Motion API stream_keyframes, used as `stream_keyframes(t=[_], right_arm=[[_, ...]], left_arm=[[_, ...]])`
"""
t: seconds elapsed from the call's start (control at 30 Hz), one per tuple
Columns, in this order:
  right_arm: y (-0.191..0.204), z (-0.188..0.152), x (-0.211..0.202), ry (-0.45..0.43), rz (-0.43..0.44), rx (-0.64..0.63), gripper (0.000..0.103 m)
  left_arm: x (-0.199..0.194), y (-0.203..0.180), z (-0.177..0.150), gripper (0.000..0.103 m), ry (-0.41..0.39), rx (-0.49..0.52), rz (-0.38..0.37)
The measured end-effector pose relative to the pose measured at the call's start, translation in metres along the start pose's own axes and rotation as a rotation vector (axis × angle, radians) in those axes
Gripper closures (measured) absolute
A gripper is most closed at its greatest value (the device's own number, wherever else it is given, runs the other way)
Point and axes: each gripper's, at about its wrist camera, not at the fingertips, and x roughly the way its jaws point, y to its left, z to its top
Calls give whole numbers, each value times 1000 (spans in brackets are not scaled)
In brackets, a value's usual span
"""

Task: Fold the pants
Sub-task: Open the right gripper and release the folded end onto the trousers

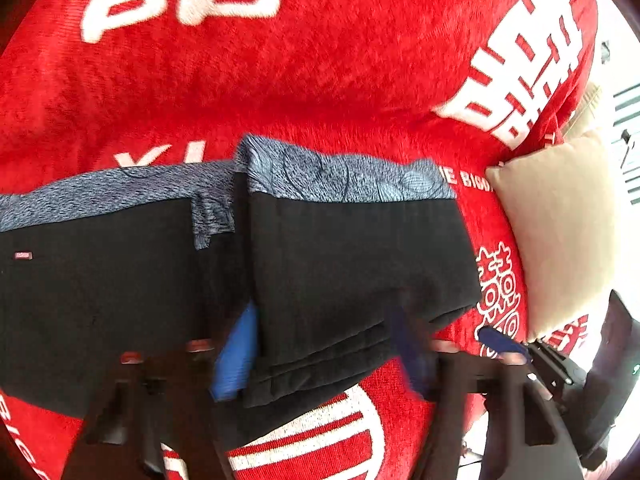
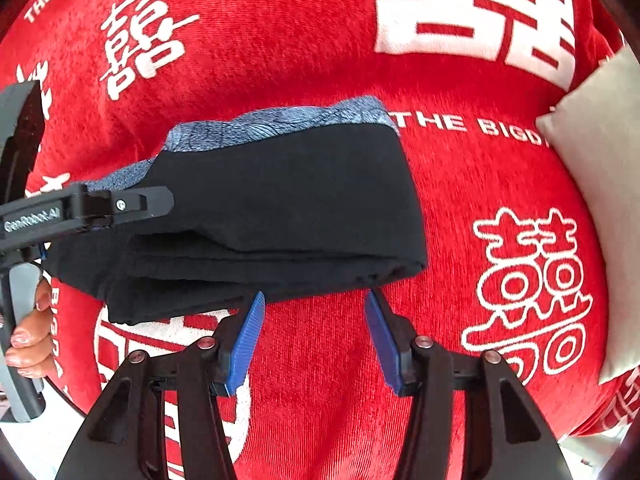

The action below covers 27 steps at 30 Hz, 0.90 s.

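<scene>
The black pants (image 1: 344, 264) with a blue-grey lining lie on the red blanket (image 1: 320, 80), one part folded over the rest. My left gripper (image 1: 320, 344) is open, its blue pads straddling the near edge of the folded layer; the image is blurred with motion. In the right wrist view the folded pants (image 2: 280, 208) lie ahead. My right gripper (image 2: 314, 320) is open and empty, its fingertips just at the near edge of the fold. The left gripper (image 2: 152, 202) shows there from the side, over the pants' left part.
The red blanket (image 2: 440, 200) carries white characters and lettering. A beige cushion (image 1: 560, 220) lies on the right, also in the right wrist view (image 2: 600, 184). The right gripper (image 1: 520, 350) shows at the left view's lower right. A hand (image 2: 28, 332) holds the left gripper's handle.
</scene>
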Motion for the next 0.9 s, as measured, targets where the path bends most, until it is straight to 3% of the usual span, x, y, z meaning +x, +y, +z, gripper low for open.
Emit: stream_keyframes(t=[0.03,0.07,0.13,0.27,0.37,0.57,0.63,0.67,0.7,0.73,0.77,0.9], right_arm=[[-3,0,0,2,5,11,51],[-7,0,1,9,16,27,57],[-12,1,-1,24,32,51,62],[-21,1,-13,19,34,69,62],[-26,-2,-11,38,27,72,62],[-38,8,-9,33,60,89,61],[-45,19,-8,20,76,112,60],[-50,29,-7,12,91,132,58],[-55,37,-6,7,105,151,57],[-60,48,-4,-2,113,172,56],[-63,56,-2,-10,117,184,56],[-75,95,12,-34,98,227,56]], left_arm=[[6,-1,0,95,32,0,12],[8,-1,1,99,51,-6,13],[0,-7,-2,99,31,6,6],[-14,-13,-20,99,23,68,89],[7,12,-35,98,82,10,102],[1,19,-39,98,25,-55,69],[-10,13,-37,98,5,-46,89],[-14,11,-37,86,1,-43,101],[-19,9,-35,56,-6,-46,118],[-27,5,-32,38,-32,-51,135],[-34,3,-31,28,-59,-53,140],[-53,-12,-14,28,-115,-25,172]])
